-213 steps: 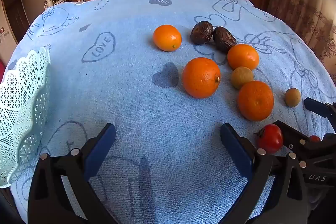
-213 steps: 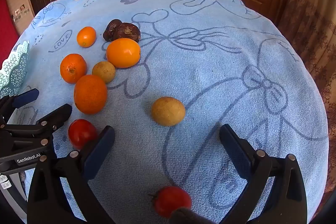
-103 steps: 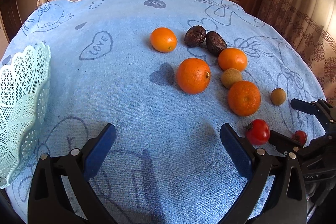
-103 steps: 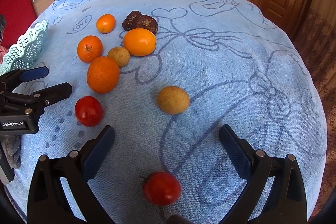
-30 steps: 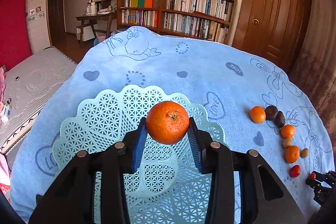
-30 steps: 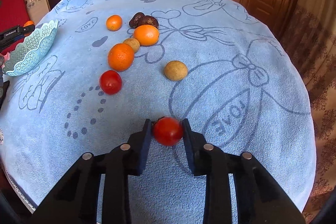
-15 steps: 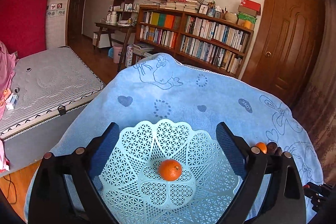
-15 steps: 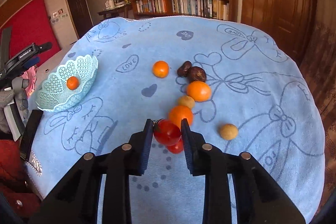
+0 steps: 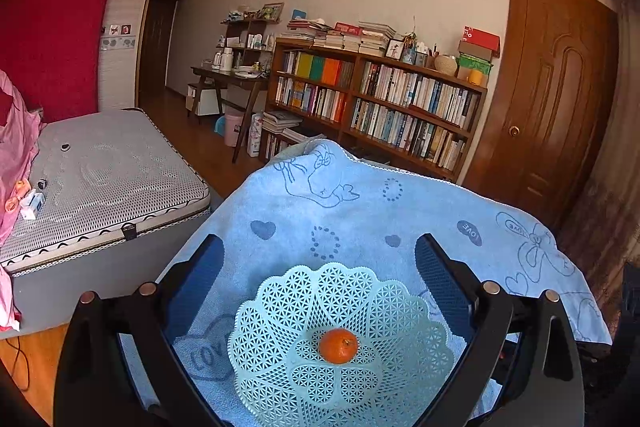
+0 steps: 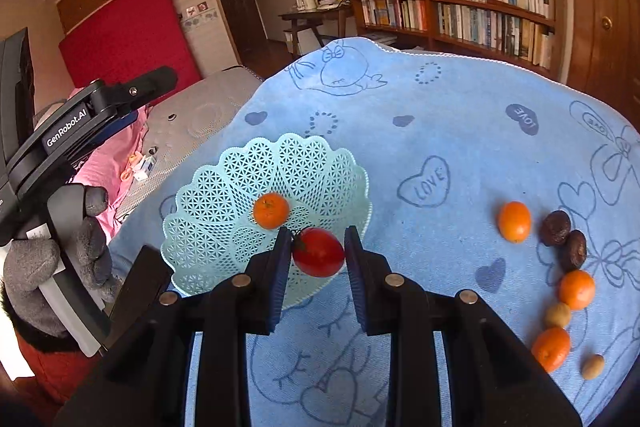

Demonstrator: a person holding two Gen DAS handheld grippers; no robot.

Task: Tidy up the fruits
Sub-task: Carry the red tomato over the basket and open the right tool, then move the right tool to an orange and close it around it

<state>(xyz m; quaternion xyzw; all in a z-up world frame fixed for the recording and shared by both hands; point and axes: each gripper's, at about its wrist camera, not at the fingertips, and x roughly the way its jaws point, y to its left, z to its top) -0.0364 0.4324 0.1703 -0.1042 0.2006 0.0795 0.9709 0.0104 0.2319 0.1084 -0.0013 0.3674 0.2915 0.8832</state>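
1. The mint lattice basket [image 9: 280, 311] has just one orange [image 9: 338, 345] in it, sitting about dead centre; same basket [image 10: 224, 187] and orange [image 10: 271, 210] show up in the right wrist view too
2. The left claw [image 9: 316, 267] is spread wide with nothing in it, hanging over the basket, the orange sitting below and between its two fingers
3. The right claw [image 10: 316, 251] is clamped on a red tomato [image 10: 318, 257], pinched between both pads, right over the near rim of the basket, with the orange just ahead of the tips
4. Only the right wrist view shows the rest of the fruit, off to the right of that claw on the blue cloth [image 10: 460, 131] over the table: a small orange [image 10: 514, 221], two dark wrinkly fruits [image 10: 564, 239], another orange [image 10: 576, 289], a little tan fruit [image 10: 557, 315], one more orange [image 10: 551, 348] and a tan one [image 10: 592, 367] nearest the edge
5. It also catches a gloved hand [image 10: 52, 251] holding the left claw's handle, off to its left
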